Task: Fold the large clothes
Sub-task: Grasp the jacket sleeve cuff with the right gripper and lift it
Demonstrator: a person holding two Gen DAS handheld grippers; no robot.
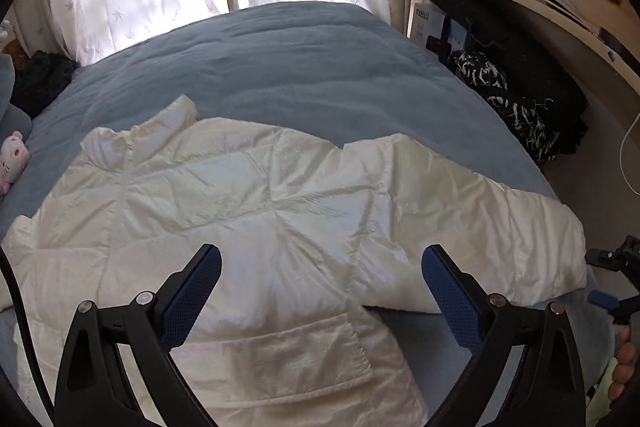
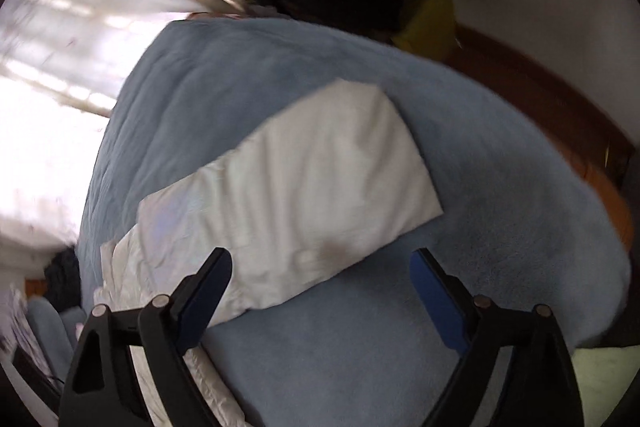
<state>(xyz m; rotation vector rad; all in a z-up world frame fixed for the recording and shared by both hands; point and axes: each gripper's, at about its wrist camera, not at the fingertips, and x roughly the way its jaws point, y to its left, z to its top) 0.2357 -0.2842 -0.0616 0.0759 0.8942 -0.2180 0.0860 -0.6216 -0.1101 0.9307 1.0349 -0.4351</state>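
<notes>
Jacket: our white quilted puffer jacket lies spread out, sleeve toward three o'clock.
Left gripper: wide open, empty.
Right gripper: wide open, empty.

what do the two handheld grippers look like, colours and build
Both are alike: the left gripper and right gripper each have two black plastic fingers with triangular cut-outs, round silver pivot pins and dotted blue pads on the inner faces. In the left wrist view, the right gripper also shows at the frame's edge as black parts with a blue piece, and a pale green sleeve sits below it.
</notes>
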